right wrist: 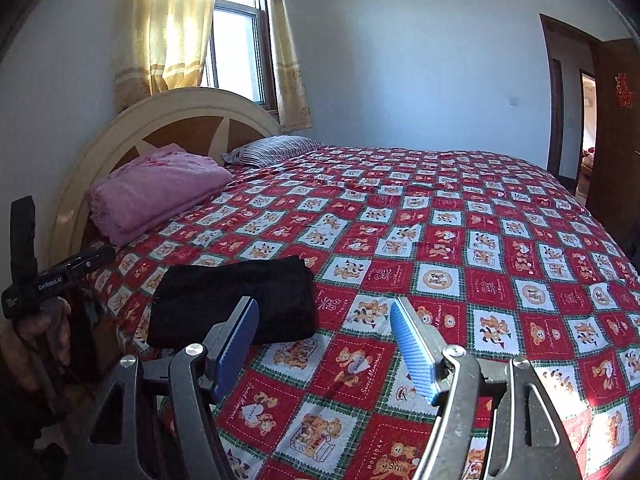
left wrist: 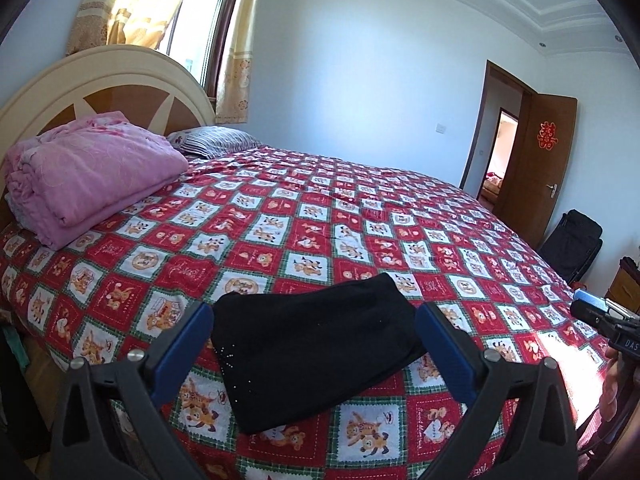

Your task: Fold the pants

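The black pants (left wrist: 316,348) lie folded into a compact rectangle on the red patterned bedspread (left wrist: 320,232), near the bed's near edge. My left gripper (left wrist: 314,316) is open and empty, held just above and in front of the pants, its blue pads on either side of them. In the right wrist view the pants (right wrist: 236,300) lie left of centre. My right gripper (right wrist: 324,308) is open and empty, above the bedspread (right wrist: 440,240) just right of the pants. The right gripper also shows at the right edge of the left wrist view (left wrist: 592,308), and the left gripper at the left edge of the right wrist view (right wrist: 80,260).
A folded pink blanket (left wrist: 84,176) and a striped pillow (left wrist: 212,140) lie by the curved headboard (left wrist: 100,80). A window with yellow curtains (right wrist: 236,48) is behind the bed. An open wooden door (left wrist: 536,160) and a black bag (left wrist: 572,244) stand at the right.
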A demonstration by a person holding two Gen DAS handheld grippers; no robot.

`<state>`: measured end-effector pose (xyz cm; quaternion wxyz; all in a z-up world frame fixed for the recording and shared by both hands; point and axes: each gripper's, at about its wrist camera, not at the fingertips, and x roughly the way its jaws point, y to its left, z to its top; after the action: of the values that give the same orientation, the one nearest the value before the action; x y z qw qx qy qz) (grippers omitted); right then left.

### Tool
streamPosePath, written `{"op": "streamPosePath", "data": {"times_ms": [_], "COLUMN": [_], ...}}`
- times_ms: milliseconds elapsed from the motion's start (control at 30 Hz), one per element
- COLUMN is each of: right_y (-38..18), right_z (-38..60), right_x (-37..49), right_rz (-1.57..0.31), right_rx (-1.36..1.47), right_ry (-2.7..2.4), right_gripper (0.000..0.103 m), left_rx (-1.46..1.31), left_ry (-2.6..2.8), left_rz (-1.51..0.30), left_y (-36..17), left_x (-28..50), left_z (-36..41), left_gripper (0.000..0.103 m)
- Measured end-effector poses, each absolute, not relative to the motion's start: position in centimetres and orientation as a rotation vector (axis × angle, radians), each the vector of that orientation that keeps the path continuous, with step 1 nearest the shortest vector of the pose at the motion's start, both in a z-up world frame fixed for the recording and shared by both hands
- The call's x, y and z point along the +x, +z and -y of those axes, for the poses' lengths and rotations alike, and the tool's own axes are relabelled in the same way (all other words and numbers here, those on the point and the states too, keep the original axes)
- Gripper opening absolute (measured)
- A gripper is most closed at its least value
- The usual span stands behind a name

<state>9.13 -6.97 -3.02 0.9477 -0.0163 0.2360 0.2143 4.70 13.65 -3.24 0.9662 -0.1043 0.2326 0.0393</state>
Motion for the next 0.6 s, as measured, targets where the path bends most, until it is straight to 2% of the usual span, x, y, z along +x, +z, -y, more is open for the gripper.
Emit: {"op": "streamPosePath", "data": {"times_ms": [600], "right_y": [-3.02], "right_z": [6.9], "right_x": [9.04], "right_rz": [-0.476], "right_rx": [-0.028], "right_ry": [0.443], "right_gripper": [0.07], "left_rx": [-0.207], "left_ry": [0.08], "left_rz": [-0.476], "left_y": [-3.21], "left_x": [4.75], "left_z": [-13.52], "left_gripper": [0.103]}}
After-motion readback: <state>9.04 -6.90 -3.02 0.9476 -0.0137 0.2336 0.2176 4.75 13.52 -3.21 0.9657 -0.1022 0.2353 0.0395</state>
